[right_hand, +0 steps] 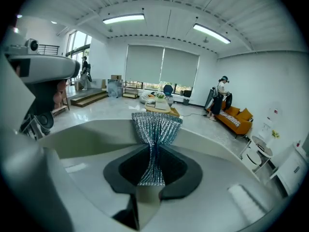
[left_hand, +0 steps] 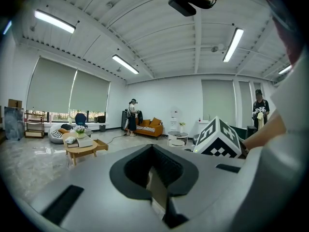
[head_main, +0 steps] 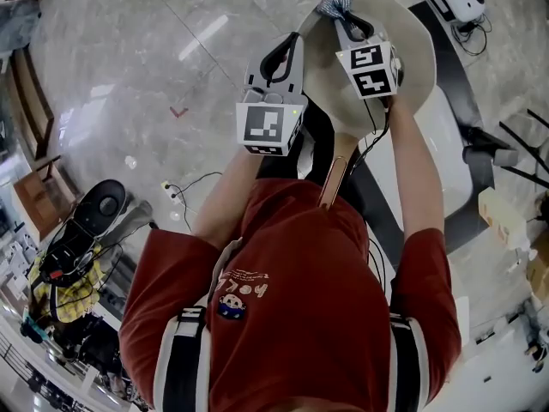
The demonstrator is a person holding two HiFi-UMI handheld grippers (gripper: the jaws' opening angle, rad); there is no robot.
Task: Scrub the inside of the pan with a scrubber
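Far ahead of the left gripper, an orange sofa stands against a white wall, with a person standing just left of it. Ahead and to the left is a low wooden table holding flowers, below closed blinds. A round white table stands slightly to the right. Strip lights run overhead. Beneath the right gripper spreads a glossy marble floor.
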